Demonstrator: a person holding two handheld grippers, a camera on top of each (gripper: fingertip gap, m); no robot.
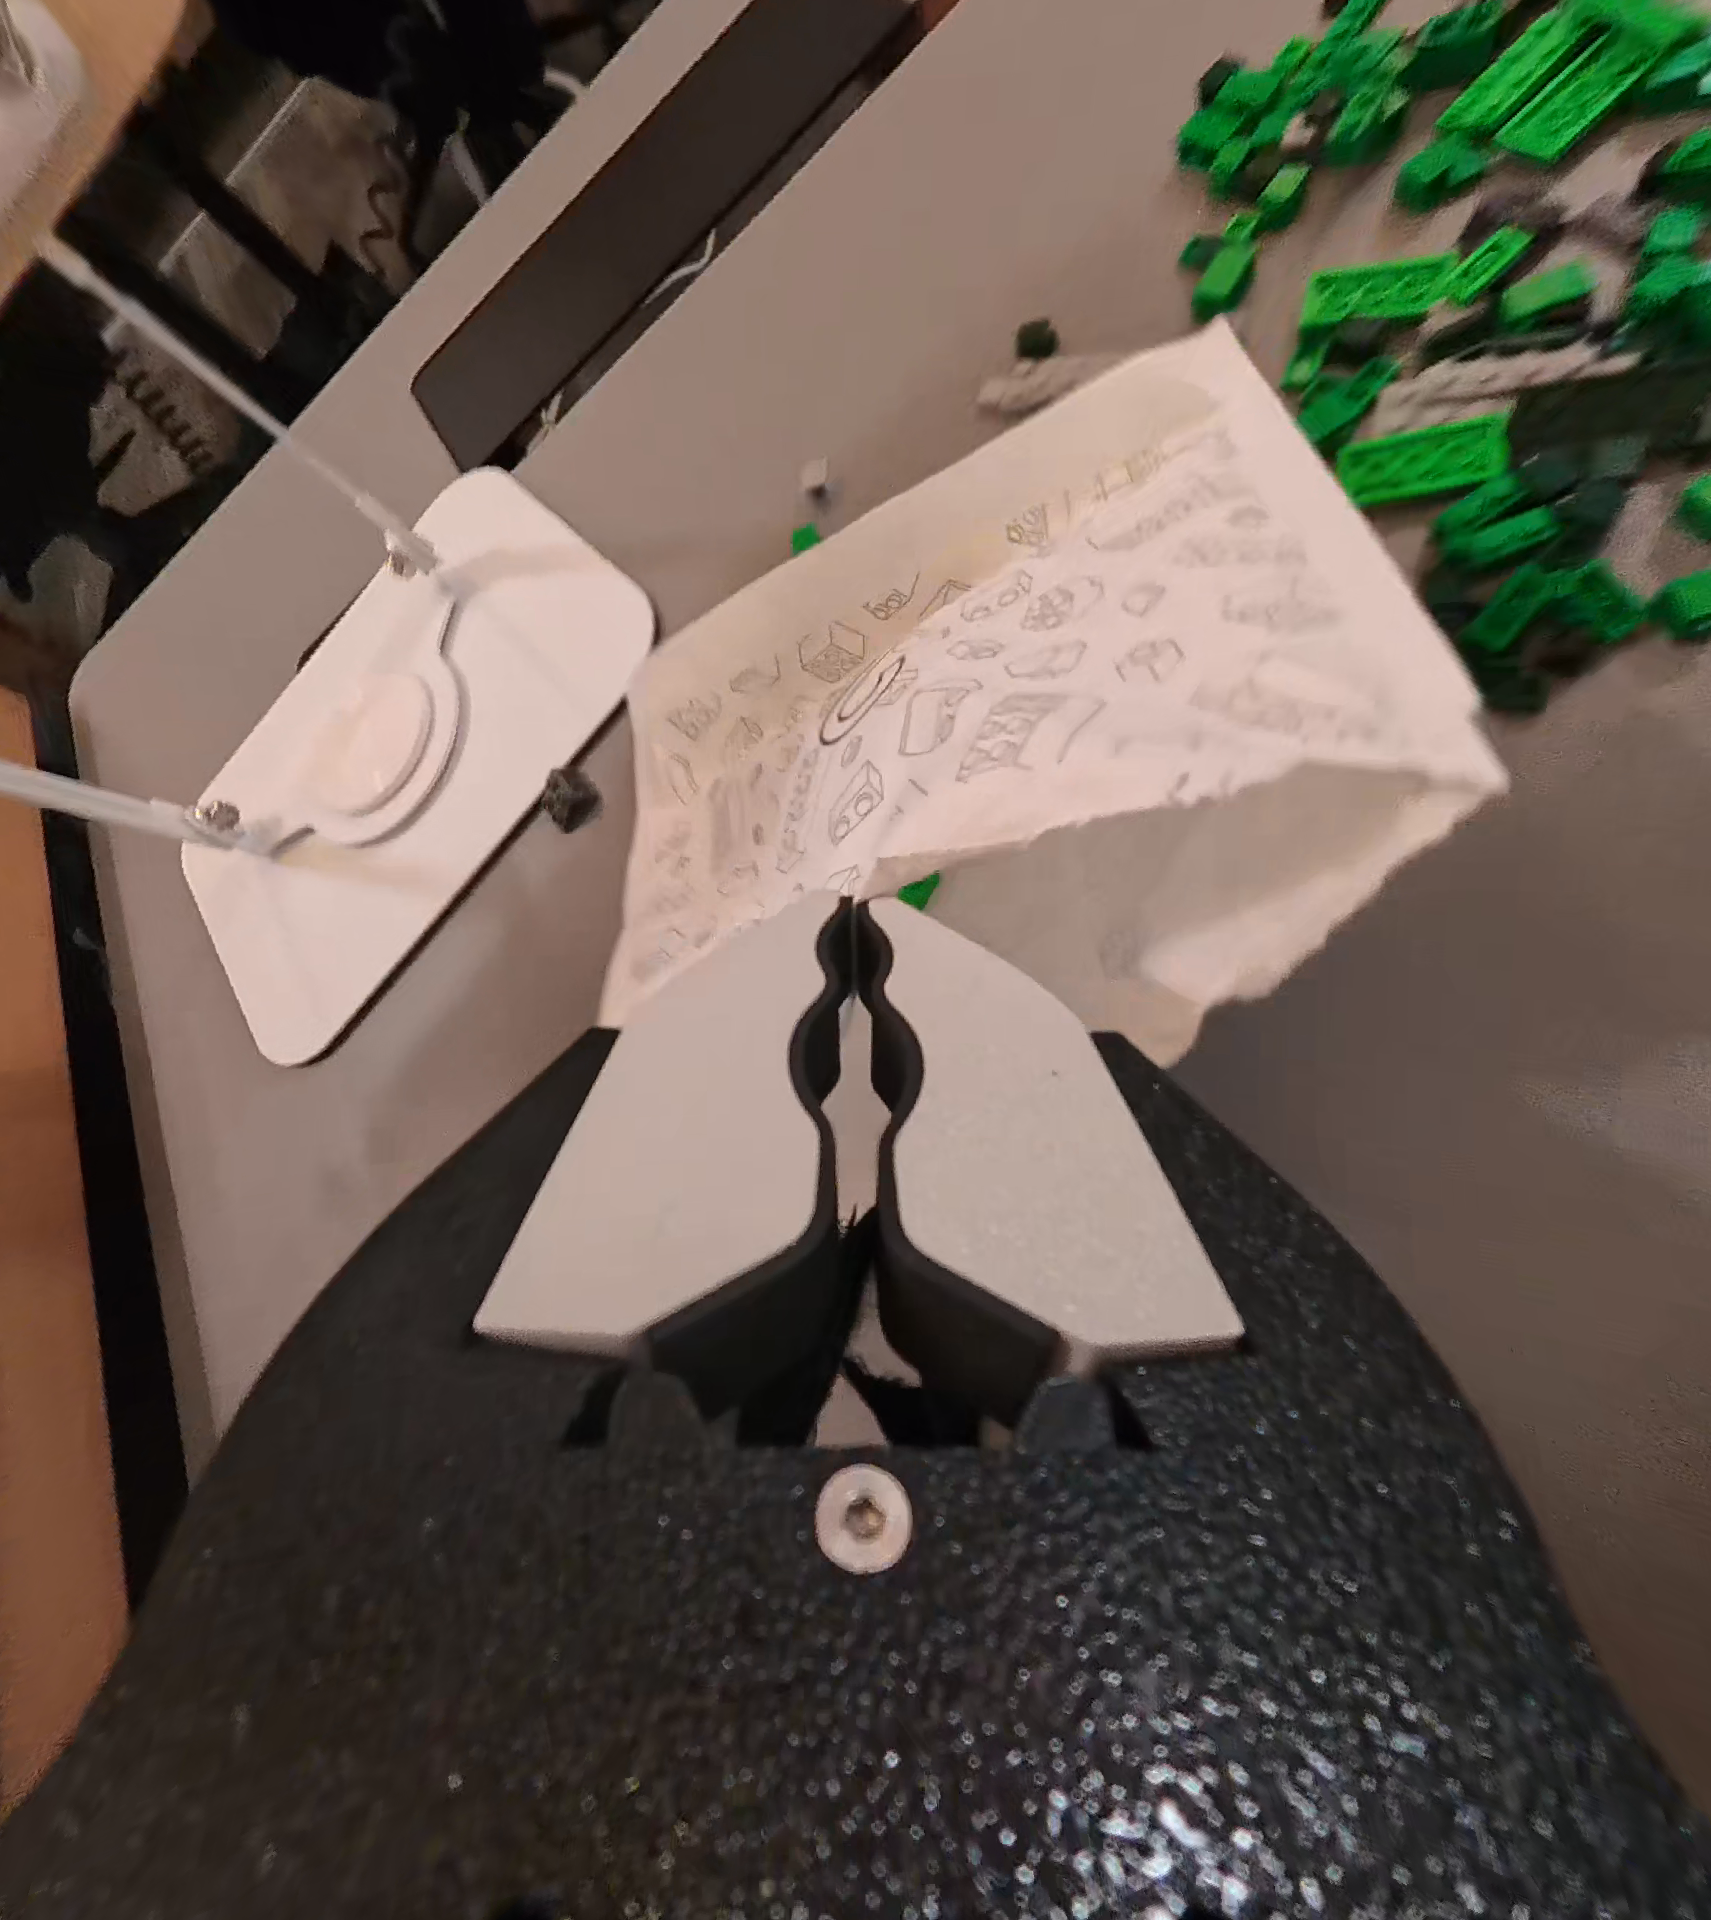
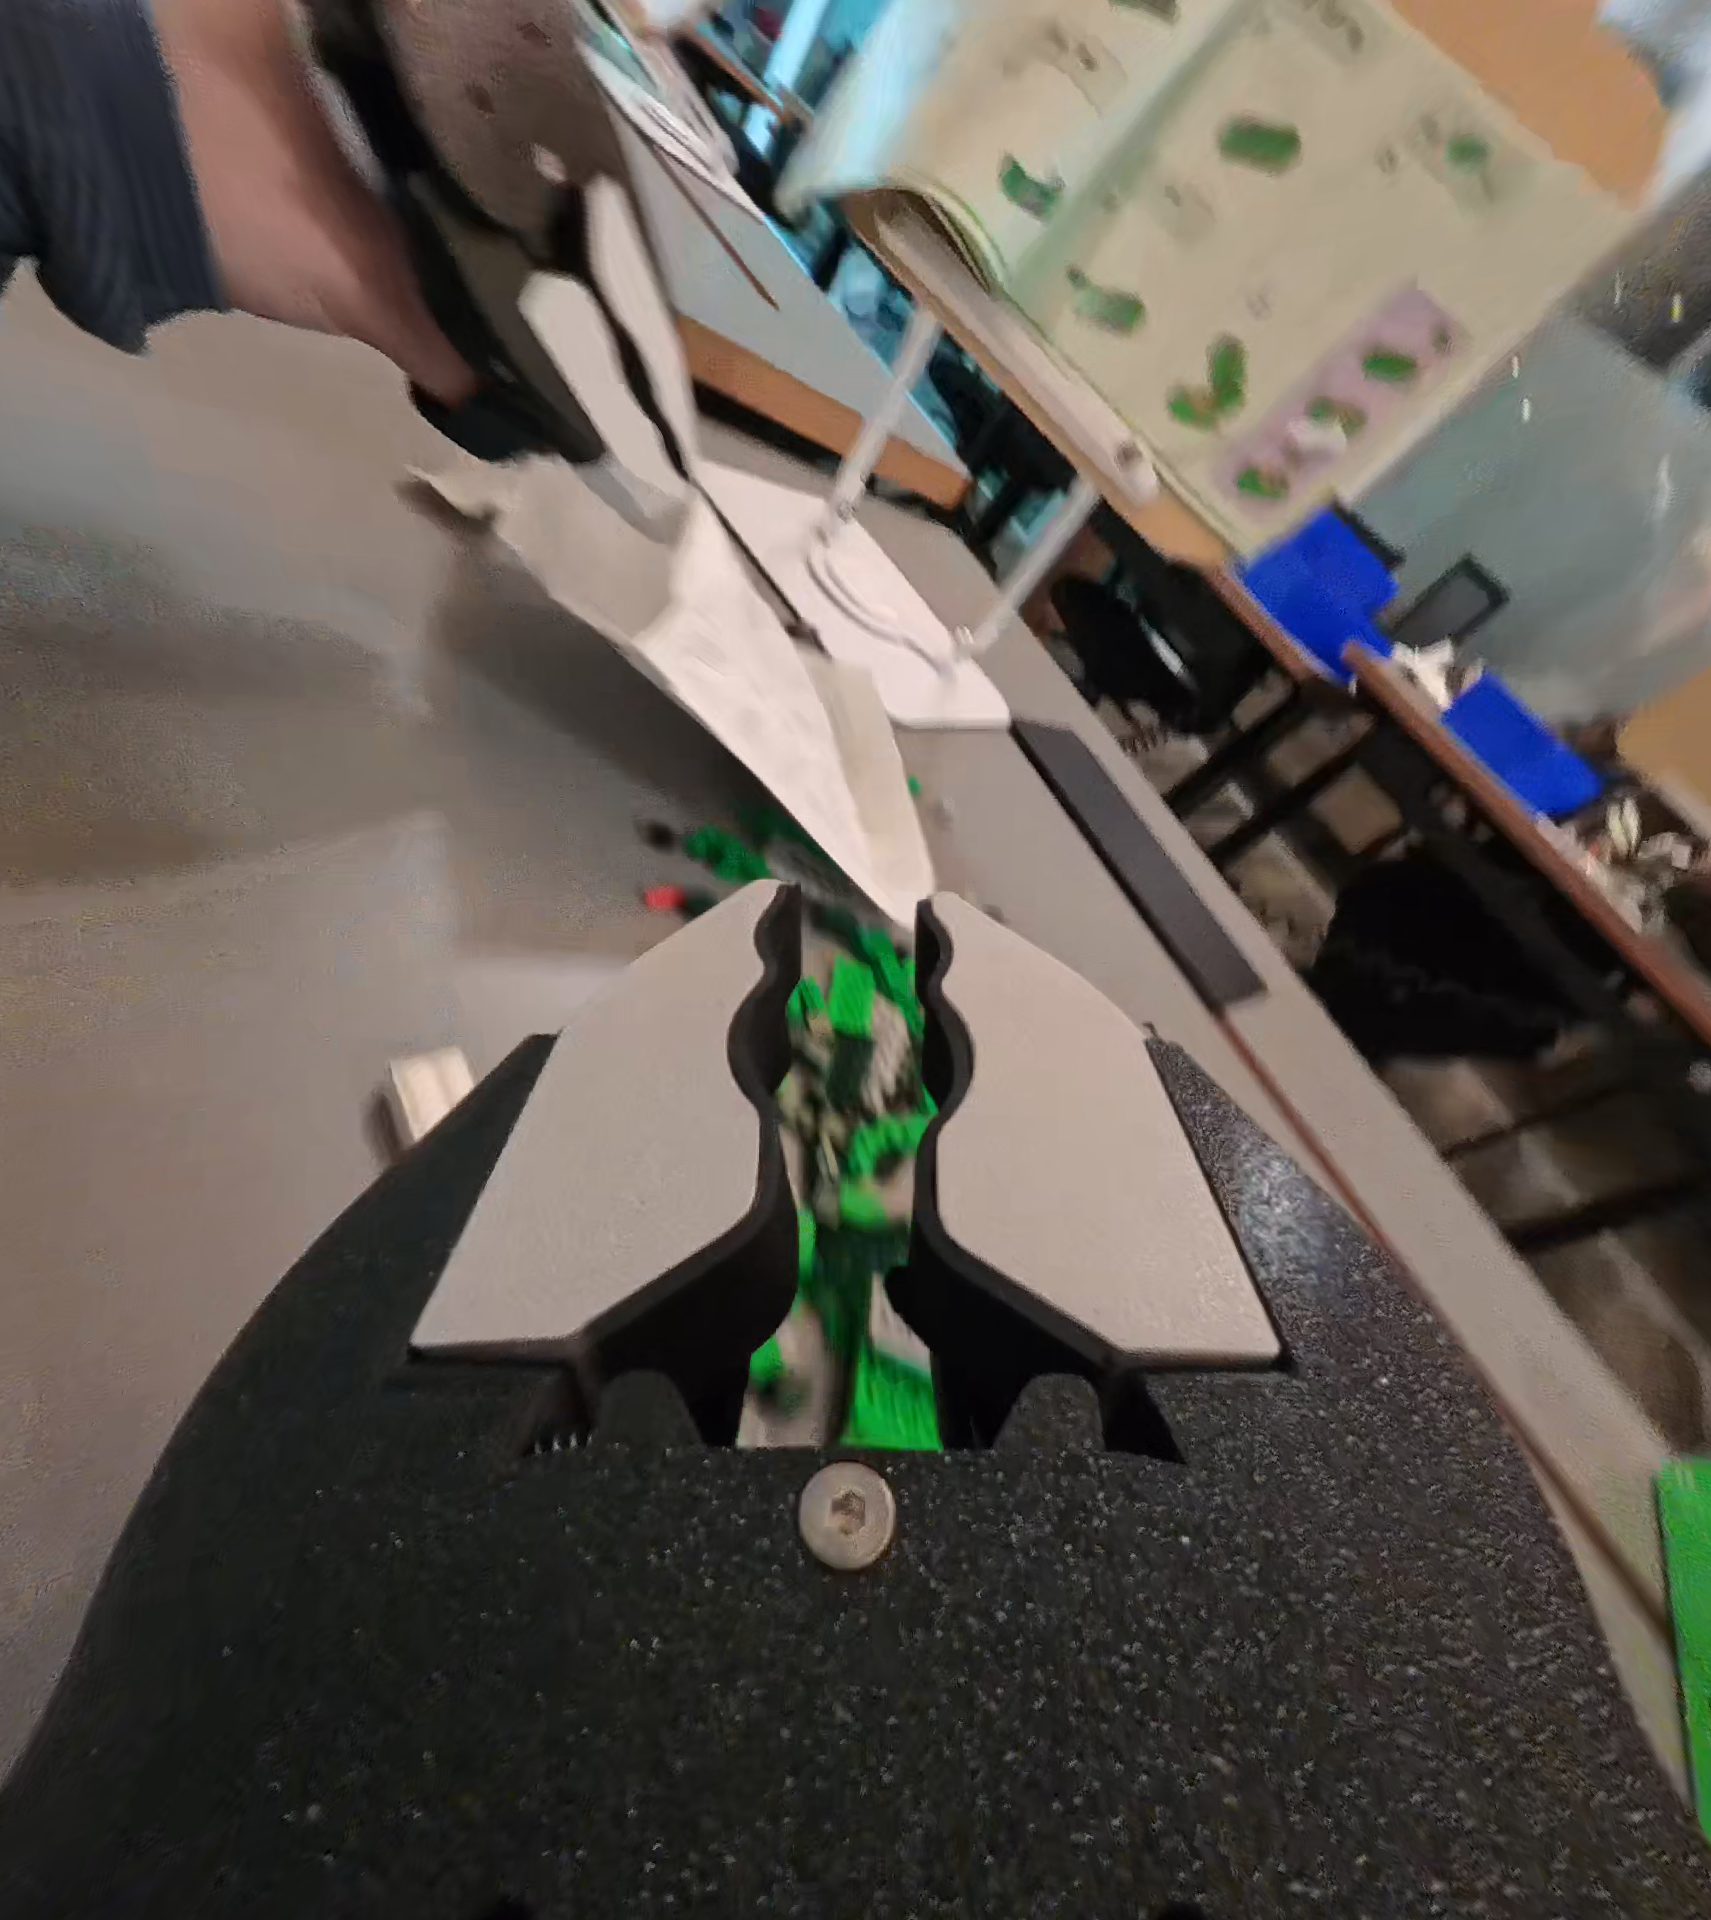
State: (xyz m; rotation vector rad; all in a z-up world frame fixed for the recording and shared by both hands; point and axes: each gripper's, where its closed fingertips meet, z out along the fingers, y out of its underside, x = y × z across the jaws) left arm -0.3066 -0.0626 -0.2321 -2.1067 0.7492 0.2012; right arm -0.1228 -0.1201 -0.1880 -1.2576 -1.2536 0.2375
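Holding a torn white paper bag [image 1: 1027, 675] pinched in the closed left tongs [image 1: 856, 914] above the grey bench [image 1: 1453, 1039], near green bricks [image 1: 1516, 312]; right tongs [image 2: 856, 914] narrowly parted, empty, just beside the bag's tip; firm, steady grip advised

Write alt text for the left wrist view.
The left gripper is shut on a torn white paper bag printed with brick drawings, held above a grey table. Green plastic bricks lie scattered beyond; a white stand base sits left.
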